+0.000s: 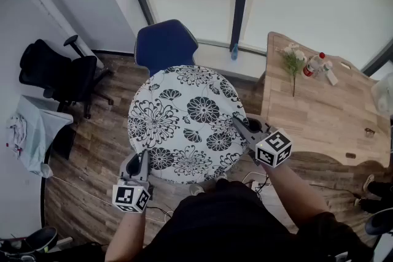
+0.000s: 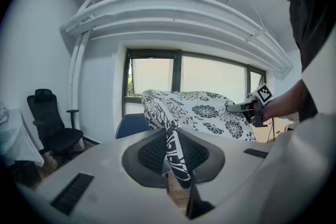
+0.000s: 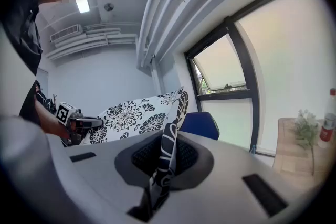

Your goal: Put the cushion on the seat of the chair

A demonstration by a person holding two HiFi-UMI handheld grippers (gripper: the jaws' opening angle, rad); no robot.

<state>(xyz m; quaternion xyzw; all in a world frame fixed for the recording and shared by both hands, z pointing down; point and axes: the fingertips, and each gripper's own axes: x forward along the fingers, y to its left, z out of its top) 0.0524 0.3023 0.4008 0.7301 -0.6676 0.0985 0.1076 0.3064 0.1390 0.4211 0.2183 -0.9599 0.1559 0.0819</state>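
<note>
**Cushion held by both grippers over the blue chair**

The round flowered cushion (image 1: pixel 184 123) is held in the air. In the head view the seat of the blue chair (image 1: pixel 164 45) is covered by it, and only the backrest is seen past its far edge. Its near left edge is taken by the left gripper (image 1: pixel 143 158), its right edge by the right gripper (image 1: pixel 241 127). The grip itself is shown only in the two gripper views: a fold of the patterned cloth is clamped tightly between each pair of jaws. At the far left corner of the wooden desk (image 1: pixel 319 126) a bottle (image 1: pixel 313 64) and flowers (image 1: pixel 291 61) are seen.
</note>
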